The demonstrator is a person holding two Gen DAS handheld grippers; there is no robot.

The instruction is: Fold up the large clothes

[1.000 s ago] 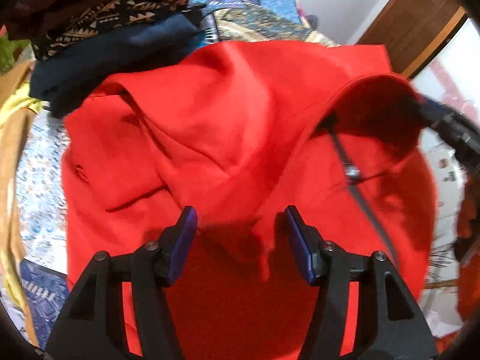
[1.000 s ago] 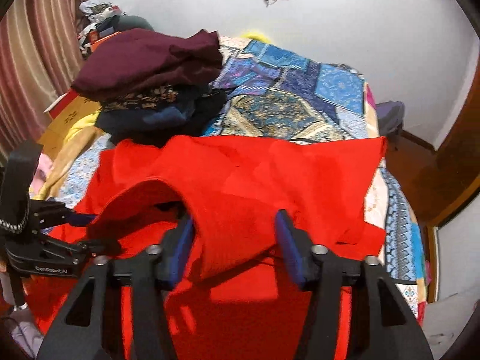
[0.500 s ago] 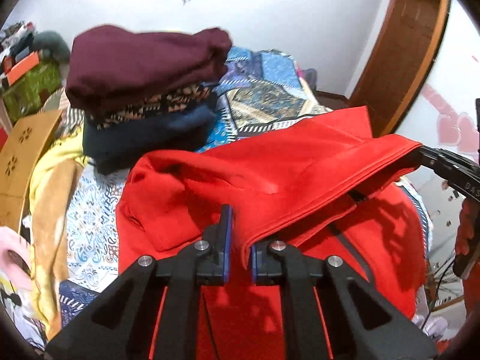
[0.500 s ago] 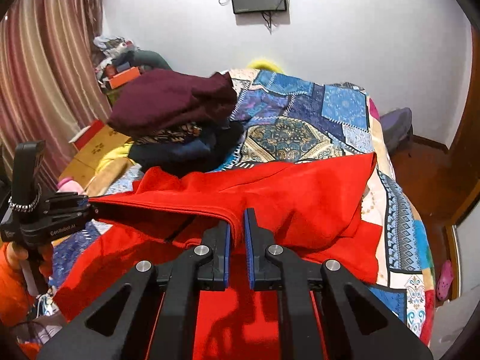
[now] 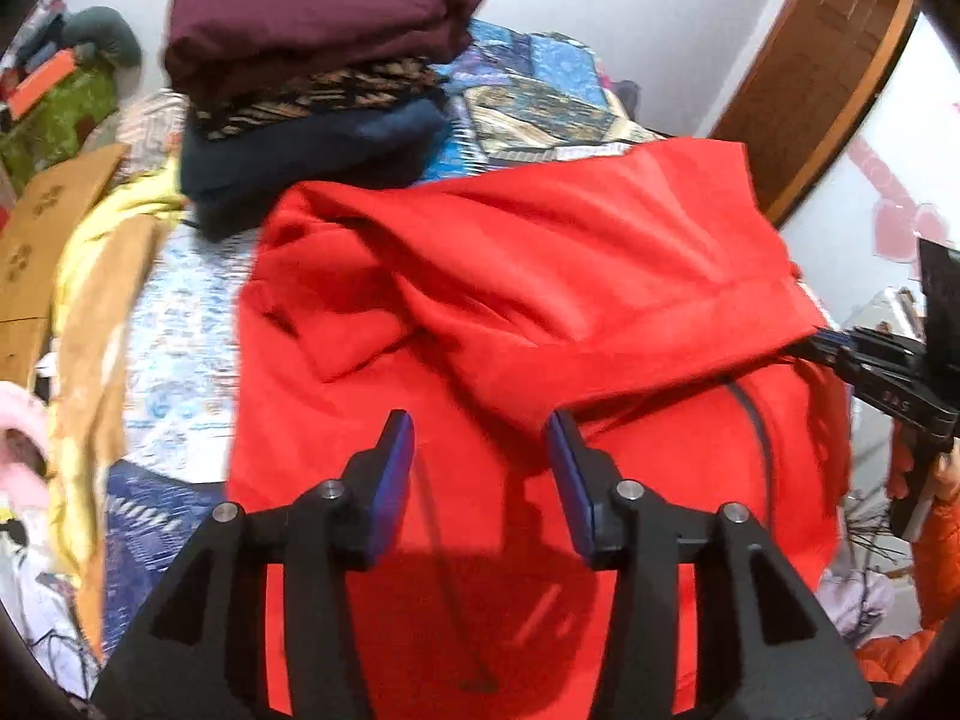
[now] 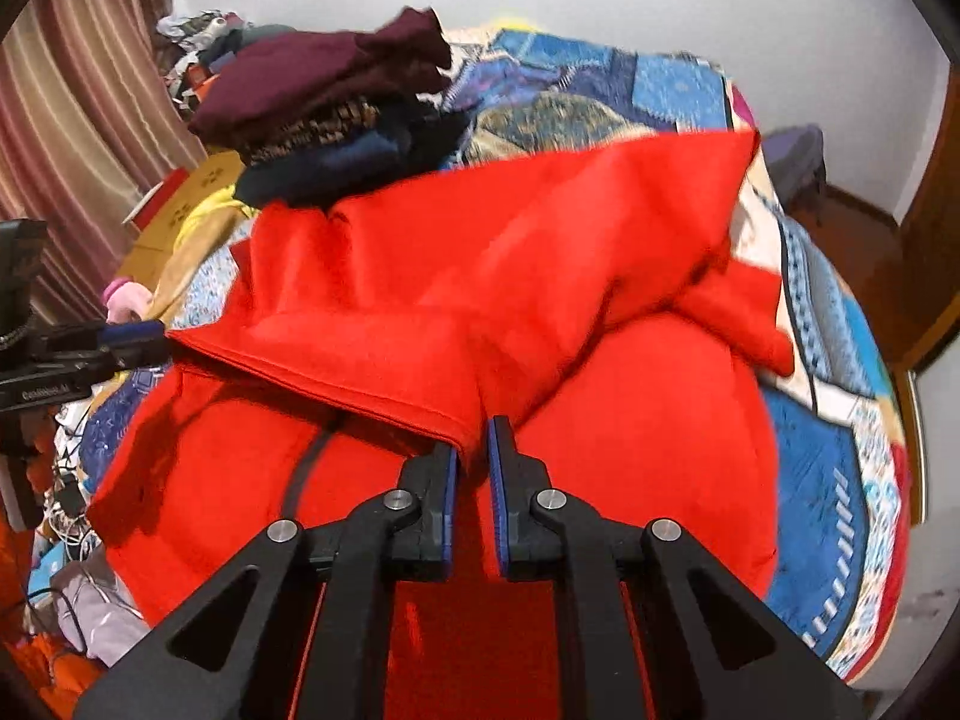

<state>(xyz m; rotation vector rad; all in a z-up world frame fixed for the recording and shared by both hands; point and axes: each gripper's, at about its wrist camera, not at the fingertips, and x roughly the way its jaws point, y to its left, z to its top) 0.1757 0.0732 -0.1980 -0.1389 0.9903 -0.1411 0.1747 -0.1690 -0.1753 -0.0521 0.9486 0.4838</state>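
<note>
Mid-fold: the right gripper (image 6: pixel 474 450), low centre, pinches the red garment (image 6: pixel 510 252) hem; the left gripper (image 5: pixel 480 444) jaws are opening, empty. Next: lay the flap flat.

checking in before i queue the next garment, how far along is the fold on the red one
Done: a stack of folded clothes sits at the back of the bed. In hand: the red garment is partly doubled over; the right gripper pinches its folded edge, while the left gripper is opening with no cloth pressed between its fingers. Left: lay the flap flat, smooth it, finish folding; its zipper still shows underneath.
</note>
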